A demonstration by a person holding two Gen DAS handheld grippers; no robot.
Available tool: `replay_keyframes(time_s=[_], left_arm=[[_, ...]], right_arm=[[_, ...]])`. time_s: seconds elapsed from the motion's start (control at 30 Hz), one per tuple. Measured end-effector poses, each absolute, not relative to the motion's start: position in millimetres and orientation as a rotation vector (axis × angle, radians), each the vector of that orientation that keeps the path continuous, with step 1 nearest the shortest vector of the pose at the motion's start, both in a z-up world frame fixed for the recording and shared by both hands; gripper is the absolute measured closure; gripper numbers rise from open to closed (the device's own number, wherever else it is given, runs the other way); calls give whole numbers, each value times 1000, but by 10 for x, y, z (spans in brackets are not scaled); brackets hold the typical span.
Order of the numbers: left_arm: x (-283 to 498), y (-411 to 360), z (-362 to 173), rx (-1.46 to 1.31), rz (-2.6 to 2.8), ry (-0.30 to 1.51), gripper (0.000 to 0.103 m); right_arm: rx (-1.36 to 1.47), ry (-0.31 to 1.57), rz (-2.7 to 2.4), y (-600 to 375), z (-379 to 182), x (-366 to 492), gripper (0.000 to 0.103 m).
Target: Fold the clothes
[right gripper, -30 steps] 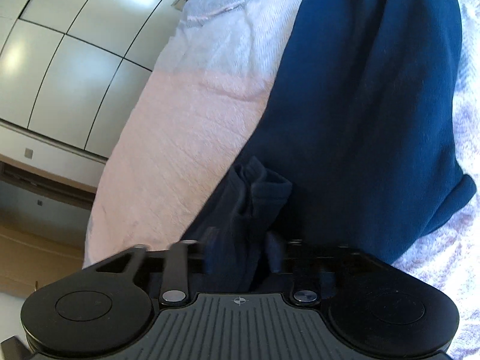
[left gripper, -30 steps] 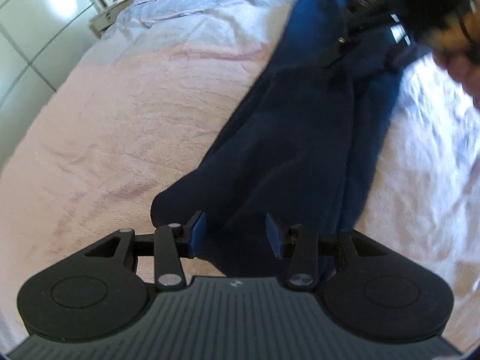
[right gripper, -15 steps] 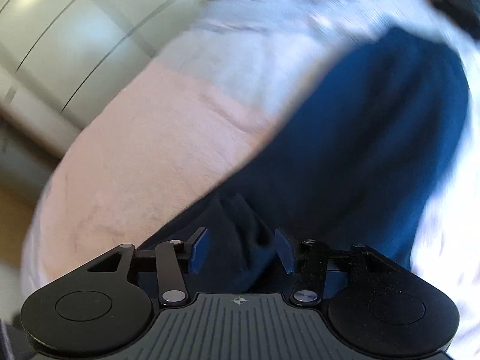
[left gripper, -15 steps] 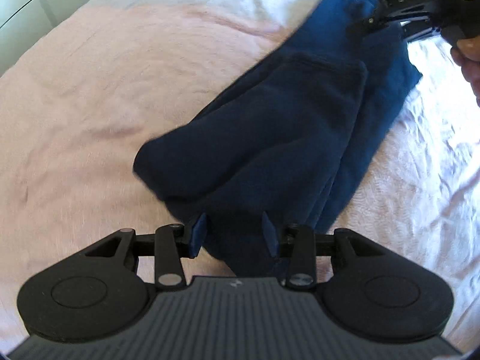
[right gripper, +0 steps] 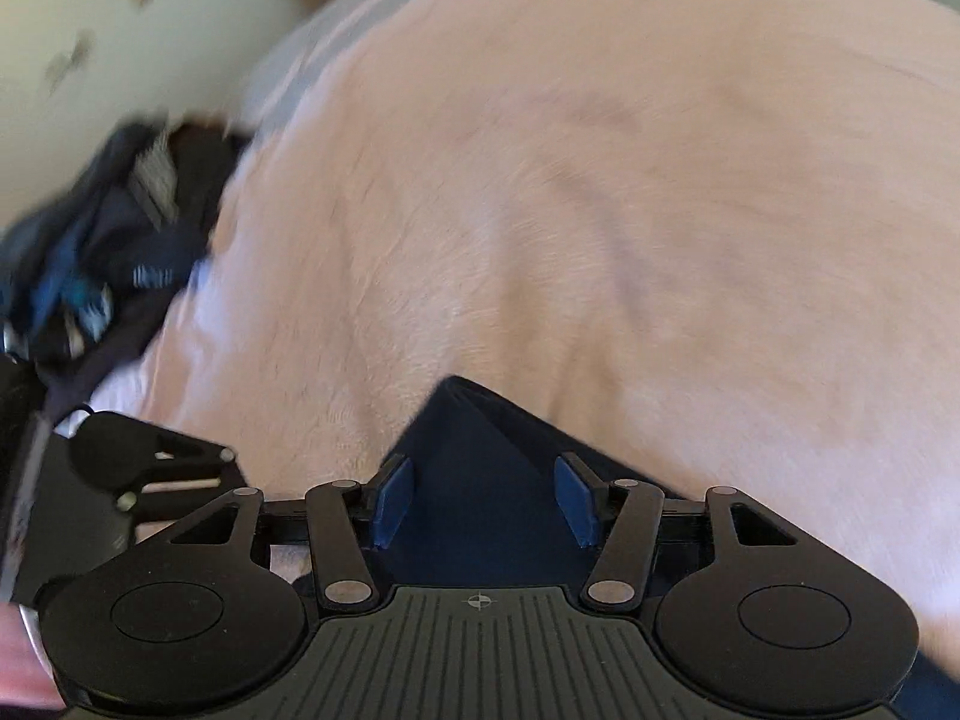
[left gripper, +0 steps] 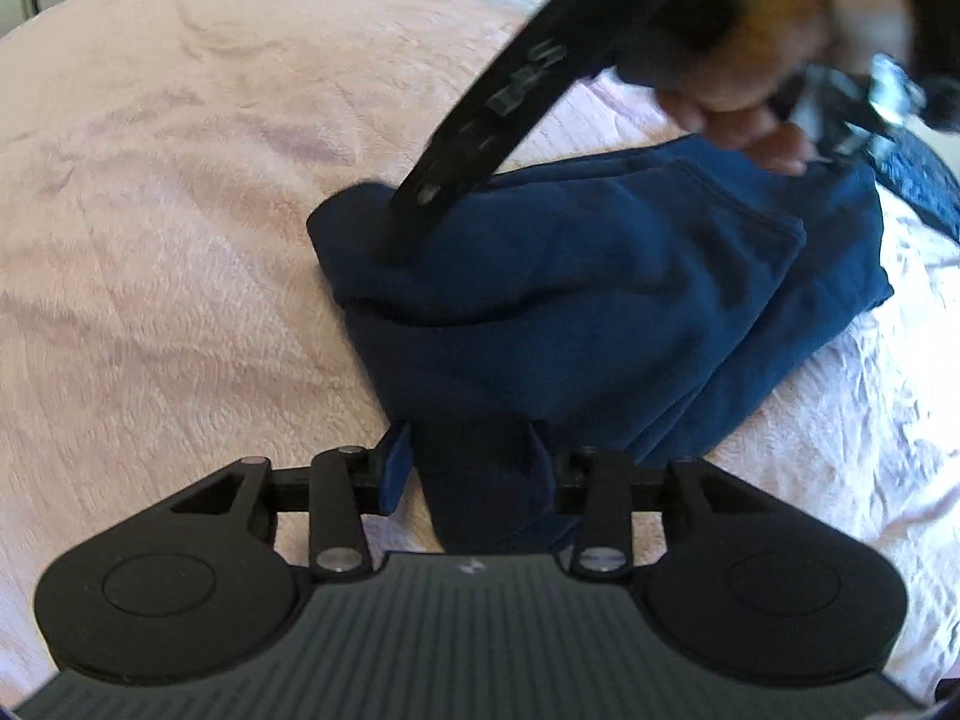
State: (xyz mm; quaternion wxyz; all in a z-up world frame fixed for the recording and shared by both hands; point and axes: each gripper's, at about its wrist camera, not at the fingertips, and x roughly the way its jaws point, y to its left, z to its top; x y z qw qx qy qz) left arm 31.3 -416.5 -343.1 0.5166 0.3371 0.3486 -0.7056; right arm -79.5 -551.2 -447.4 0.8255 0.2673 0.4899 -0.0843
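Note:
A navy blue garment [left gripper: 600, 276] lies doubled over on a pink fleece blanket [left gripper: 180, 210]. My left gripper [left gripper: 465, 474] sits at its near edge with a fold of the cloth between the fingers, which stand a little apart. My right gripper shows in the left wrist view [left gripper: 420, 210], pressing down on the garment's far left corner. In the right wrist view, my right gripper [right gripper: 483, 504] is open, with a corner of the navy garment [right gripper: 474, 450] lying between its fingers.
A dark heap of other clothes [right gripper: 102, 252] lies at the left in the right wrist view. A white crinkled sheet [left gripper: 840, 420] covers the bed to the right of the garment. The person's hand [left gripper: 750, 60] holds the right gripper.
The garment has been folded over from a long stretched shape into a shorter bundle. My right gripper swung across and down onto its far left corner and has opened wider.

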Motion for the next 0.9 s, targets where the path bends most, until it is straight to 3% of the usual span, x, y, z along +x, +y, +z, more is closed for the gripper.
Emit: replay_keyframes(time_s=[0.03, 0.07, 0.33, 0.4, 0.47, 0.5, 0.7, 0.9], left_arm=[[319, -4144, -3435, 802, -1693, 834, 72], [324, -4124, -3438, 795, -1691, 831, 73], [431, -4137, -3405, 780, -1707, 867, 74], [509, -4140, -3321, 760, -1705, 889, 74], [580, -4179, -3226, 746, -1704, 890, 77], [613, -4215, -3173, 743, -1704, 881, 77], [430, -4581, -3040, 862, -1768, 747, 76], [87, -4670, -3431, 1159, -1741, 603, 76]], right_arm=[[566, 1088, -165, -5576, -4534, -683, 61], [583, 1118, -158, -5603, -4545, -633, 94], [707, 972, -388, -5814, -4523, -825, 94], [707, 900, -451, -5716, -4377, -1019, 87], [702, 849, -554, -5539, -4258, -1387, 44], [699, 824, -607, -5447, -4200, -1580, 37], [895, 702, -979, -4899, -4195, -2855, 34], [1092, 589, -1054, -4720, -4590, -3333, 34]])
